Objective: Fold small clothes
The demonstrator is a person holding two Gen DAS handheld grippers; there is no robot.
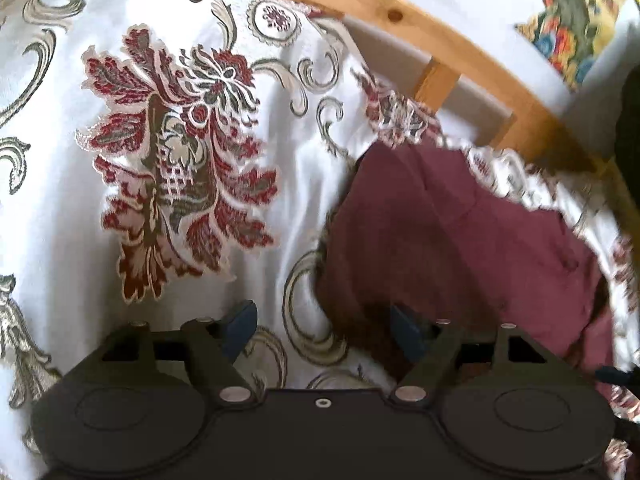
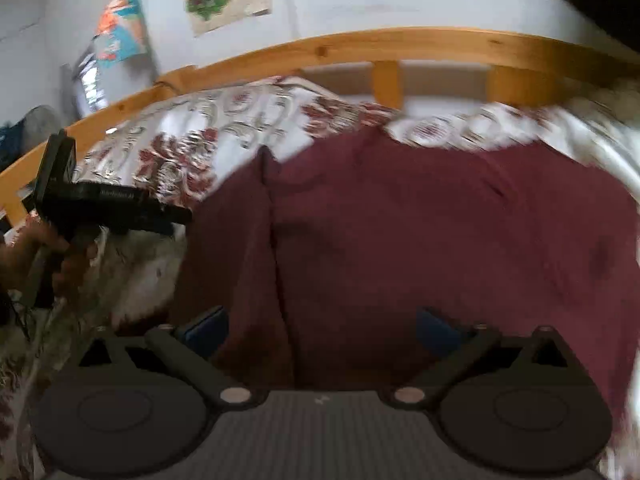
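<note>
Both grippers stood open with nothing between their blue pads. Seen from its own camera, the left gripper (image 1: 322,330) had its jaws spread fairly wide above the bedspread (image 1: 60,208), a white satin cloth with red and grey flower patterns and pale scrolls. Its right fingertip (image 1: 406,334) lay over the near left edge of the maroon garment (image 1: 460,240), while its left fingertip (image 1: 240,330) lay over bare bedspread; whether either pad touched cloth could not be told. The garment spread ahead and to the right of this gripper, with the flower pattern ahead and to its left. Beyond the garment ran the wooden bed rail (image 1: 400,12), and past that a pale wall with a colourful picture (image 1: 576,20).

From the right wrist view, the right gripper (image 2: 322,328) had its jaws as wide as they went, both pads over the maroon garment, which filled the space ahead of it and reached to its right. A long fold or seam ran through the cloth just inside the left fingertip (image 2: 208,328). Far to this gripper's left, the other gripper's black body showed at the garment's edge, held in a hand (image 2: 60,256). Much of this view was smeared by blur.
</note>
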